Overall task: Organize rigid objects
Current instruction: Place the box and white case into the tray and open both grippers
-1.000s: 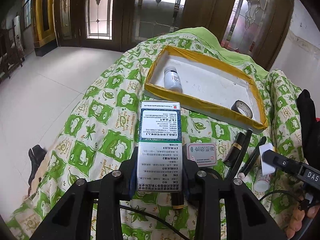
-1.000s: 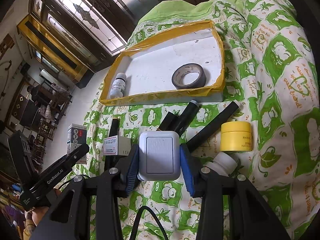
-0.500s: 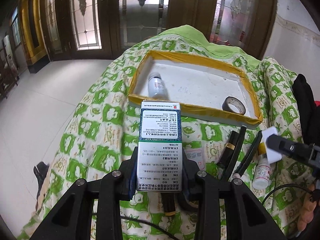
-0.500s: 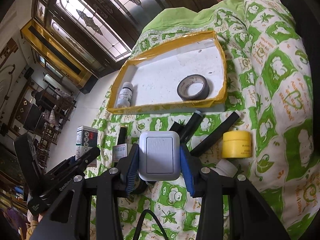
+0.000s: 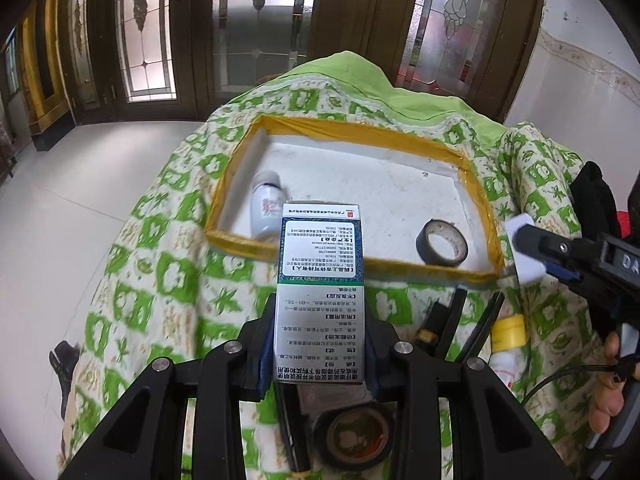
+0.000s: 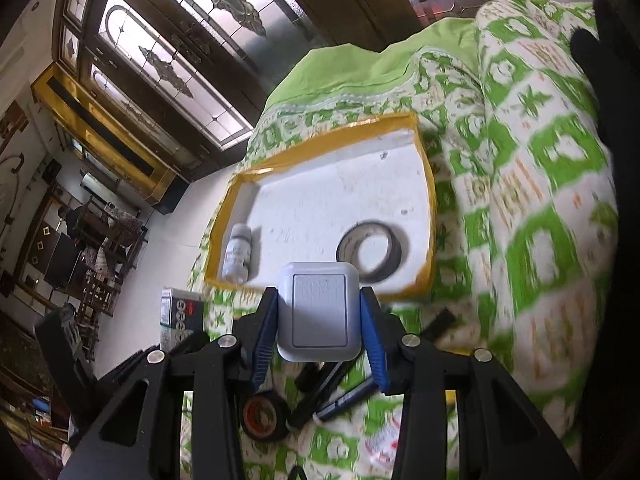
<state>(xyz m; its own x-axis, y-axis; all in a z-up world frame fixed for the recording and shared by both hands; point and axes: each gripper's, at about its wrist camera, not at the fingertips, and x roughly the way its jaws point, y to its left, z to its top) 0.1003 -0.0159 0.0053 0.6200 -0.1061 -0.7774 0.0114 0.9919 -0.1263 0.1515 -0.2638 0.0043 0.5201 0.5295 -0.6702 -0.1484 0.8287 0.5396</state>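
My left gripper (image 5: pixel 318 356) is shut on a tall medicine box (image 5: pixel 320 272) and holds it above the near rim of the white tray with a yellow taped rim (image 5: pixel 360 130). My right gripper (image 6: pixel 318 328) is shut on a white square charger (image 6: pixel 318 312), near the tray's (image 6: pixel 320 148) front edge; it also shows in the left wrist view (image 5: pixel 524 252). In the tray lie a white bottle (image 5: pixel 266 204) and a black tape roll (image 5: pixel 442 242).
A green patterned cloth (image 5: pixel 168 280) covers the table. On it, in front of the tray, lie black pens (image 5: pixel 452 324), a yellow-lidded jar (image 5: pixel 508 332), a white bottle (image 5: pixel 506 364) and another tape roll (image 5: pixel 354 436). The table's left edge drops to the floor (image 5: pixel 60 220).
Both grippers have moved forward and up toward the tray with their loads. The tray now looks closer in both views.
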